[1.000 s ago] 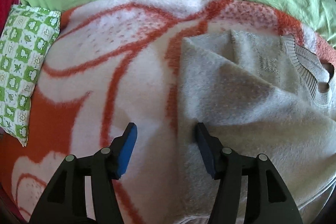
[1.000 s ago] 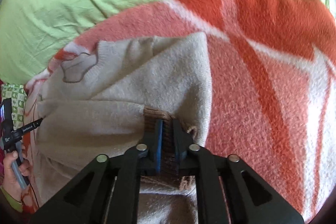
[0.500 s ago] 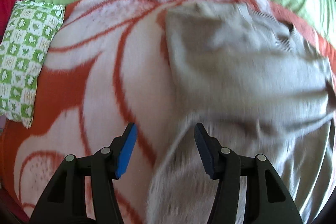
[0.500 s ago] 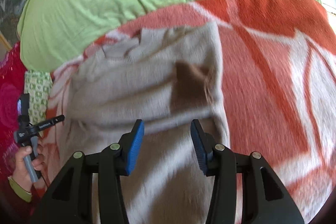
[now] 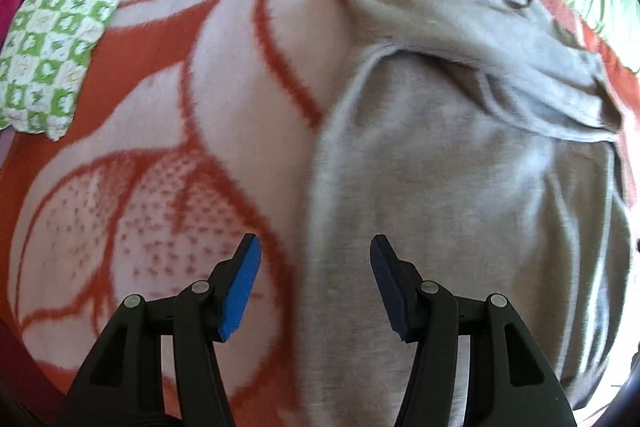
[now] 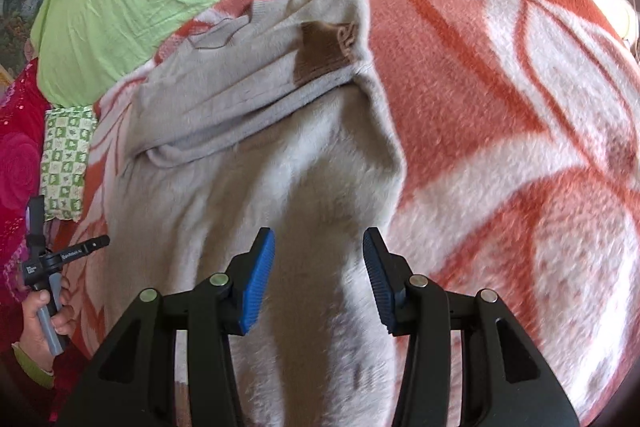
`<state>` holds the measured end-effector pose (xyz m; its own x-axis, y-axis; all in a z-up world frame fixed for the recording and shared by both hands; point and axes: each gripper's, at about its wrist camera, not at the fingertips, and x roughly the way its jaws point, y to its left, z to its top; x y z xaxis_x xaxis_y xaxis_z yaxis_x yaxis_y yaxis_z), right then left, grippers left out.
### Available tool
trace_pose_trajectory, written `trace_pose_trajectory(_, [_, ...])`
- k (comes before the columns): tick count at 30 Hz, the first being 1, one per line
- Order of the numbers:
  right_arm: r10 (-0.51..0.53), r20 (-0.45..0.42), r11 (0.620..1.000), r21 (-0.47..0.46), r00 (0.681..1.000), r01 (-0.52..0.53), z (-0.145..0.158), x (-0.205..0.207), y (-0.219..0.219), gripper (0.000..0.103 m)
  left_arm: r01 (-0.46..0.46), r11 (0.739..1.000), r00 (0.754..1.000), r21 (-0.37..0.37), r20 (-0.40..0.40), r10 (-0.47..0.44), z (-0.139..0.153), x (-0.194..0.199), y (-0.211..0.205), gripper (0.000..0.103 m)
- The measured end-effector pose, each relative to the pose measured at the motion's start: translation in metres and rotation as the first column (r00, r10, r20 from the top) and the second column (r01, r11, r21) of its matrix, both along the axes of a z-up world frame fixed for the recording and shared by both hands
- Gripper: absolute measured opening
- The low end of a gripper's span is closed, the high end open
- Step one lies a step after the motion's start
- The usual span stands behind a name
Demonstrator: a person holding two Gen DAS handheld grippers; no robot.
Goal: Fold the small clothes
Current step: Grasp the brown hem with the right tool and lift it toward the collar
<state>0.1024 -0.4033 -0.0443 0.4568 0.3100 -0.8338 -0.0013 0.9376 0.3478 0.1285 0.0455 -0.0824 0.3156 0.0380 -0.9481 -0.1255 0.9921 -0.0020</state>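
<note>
Jaws of left gripper (image 5: 314, 269) and right gripper (image 6: 319, 263) apart, empty, above sweater (image 6: 304, 163) edges.

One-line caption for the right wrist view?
Open right tool above beige sweater, brown-cuffed sleeve folded across, on orange blanket.

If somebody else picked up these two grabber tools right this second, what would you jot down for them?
Left gripper: open, empty, above the sweater's left edge.
Right gripper: open, empty, above the sweater's lower part; its jaws have just been opening, with nothing between them.
Sweater lies on the orange-and-white blanket, neck end far from you.
Done: both sleeves are folded across the chest, brown cuff on top.
Left: fold the body up from the bottom, then tidy.
</note>
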Motion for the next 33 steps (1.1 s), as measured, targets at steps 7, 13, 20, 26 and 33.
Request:
trace_pose_trajectory(7, [0.055,0.035,0.995,0.078,0.998,-0.057,-0.01,0.036,0.039,0.047,0.022,0.999,0.998,-0.025,0.052,-0.02,0.007,0.056,-0.077,0.058])
trace_pose_trajectory(13, [0.059,0.003,0.956,0.288,0.998,-0.057,-0.033,0.107,0.054,0.049,-0.014,0.999,0.997,-0.033,0.071,0.016,0.004,0.091,-0.107,0.058])
trace_pose_trajectory(20, [0.035,-0.045,0.924,0.382,0.998,-0.015,-0.066,0.164,0.061,0.049,-0.143,0.99,0.989,-0.01,0.027,0.143,-0.021,0.114,-0.095,0.058])
trace_pose_trajectory(26, [0.093,0.164,0.883,0.441,0.982,-0.157,-0.023,0.184,0.068,0.0,-0.207,0.977,0.977,-0.047,0.042,0.209,-0.018,0.119,-0.093,0.058])
trace_pose_trajectory(33, [0.163,0.045,0.846,0.507,0.986,-0.163,-0.024,0.176,0.075,0.027,-0.214,0.977,0.976,-0.018,0.042,0.214,-0.016,0.118,-0.093,0.062])
